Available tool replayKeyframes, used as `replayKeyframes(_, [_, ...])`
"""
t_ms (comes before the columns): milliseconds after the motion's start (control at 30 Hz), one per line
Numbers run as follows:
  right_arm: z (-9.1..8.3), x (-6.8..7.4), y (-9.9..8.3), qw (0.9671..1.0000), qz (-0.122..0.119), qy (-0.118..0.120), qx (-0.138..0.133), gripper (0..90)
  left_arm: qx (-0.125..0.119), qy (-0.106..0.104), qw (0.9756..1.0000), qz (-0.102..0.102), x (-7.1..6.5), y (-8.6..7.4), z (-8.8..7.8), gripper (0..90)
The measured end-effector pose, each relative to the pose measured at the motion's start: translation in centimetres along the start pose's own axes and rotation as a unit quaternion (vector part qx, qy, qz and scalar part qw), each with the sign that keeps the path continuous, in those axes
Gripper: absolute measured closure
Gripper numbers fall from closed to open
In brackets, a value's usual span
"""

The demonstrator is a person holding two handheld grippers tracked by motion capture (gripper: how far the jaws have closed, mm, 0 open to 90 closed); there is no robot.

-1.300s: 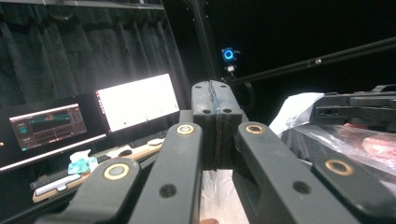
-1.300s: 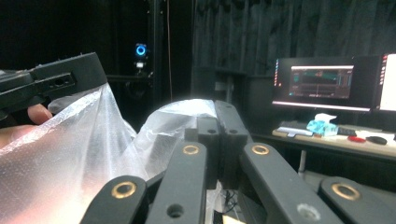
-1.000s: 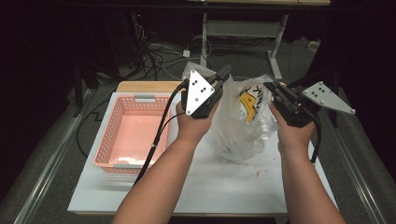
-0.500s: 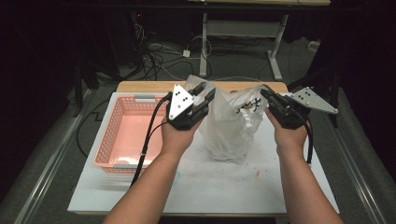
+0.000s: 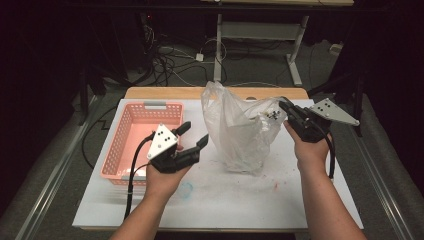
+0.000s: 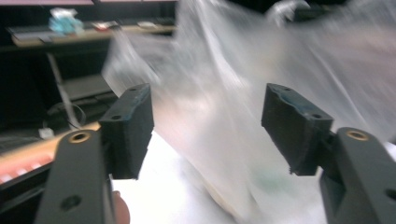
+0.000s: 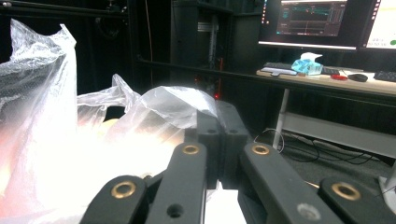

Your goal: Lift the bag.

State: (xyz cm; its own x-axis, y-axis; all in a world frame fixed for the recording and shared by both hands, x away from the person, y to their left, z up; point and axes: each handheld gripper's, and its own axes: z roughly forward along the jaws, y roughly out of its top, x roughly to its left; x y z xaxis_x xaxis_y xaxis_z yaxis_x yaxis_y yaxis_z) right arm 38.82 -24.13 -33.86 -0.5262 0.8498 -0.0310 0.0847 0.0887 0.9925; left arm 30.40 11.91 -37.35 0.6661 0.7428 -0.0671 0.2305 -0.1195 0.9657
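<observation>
Left gripper (image 5: 192, 136) low over the white board (image 5: 225, 200), at about eight o'clock from the clear plastic bag (image 5: 240, 130), jaws spread apart and just now opening wider, nothing between them. Pointed toward two o'clock in the high view, tips aimed at the bag's lower left flank but apart from it. In the left gripper view, same left gripper (image 6: 208, 126) with both black pads well separated, the blurred film of the plastic bag (image 6: 243, 93) beyond and across the gap, not pressed by either pad. Right gripper (image 5: 286, 106) at three o'clock of the bag, held higher, jaws clamped together on the bag's upper right edge, film stretched out from the bag's mouth toward it. In the right gripper view, right gripper (image 7: 218, 122) closed tight, a fold of the plastic bag (image 7: 140, 116) pinched at the tips and bulging over them, the rest of the film billowing off toward nine o'clock. Bag itself standing upright near the middle of the board, base resting on it, mouth open and crumpled at twelve o'clock, contents too hazy to make out. Pink basket (image 5: 132, 150) at nine o'clock of the bag, on the board's left part, just beside the left hand (image 5: 162, 180). Right hand (image 5: 310, 150) below its gripper, at four o'clock of the bag.
</observation>
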Motion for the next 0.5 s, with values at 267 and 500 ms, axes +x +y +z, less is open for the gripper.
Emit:
replayKeyframes(267, [-0.8,0.4,0.2,0.9999,-0.006,0.009,-0.007,89.0,0.063,-0.055,0.9964,0.014,-3.4,-3.8,1.6,15.5])
replayKeyframes(500, [-1.9,0.7,1.1,0.9993,-0.013,0.024,-0.025,85.4,0.100,-0.075,0.9921,0.011,-4.2,-6.1,3.3,8.5])
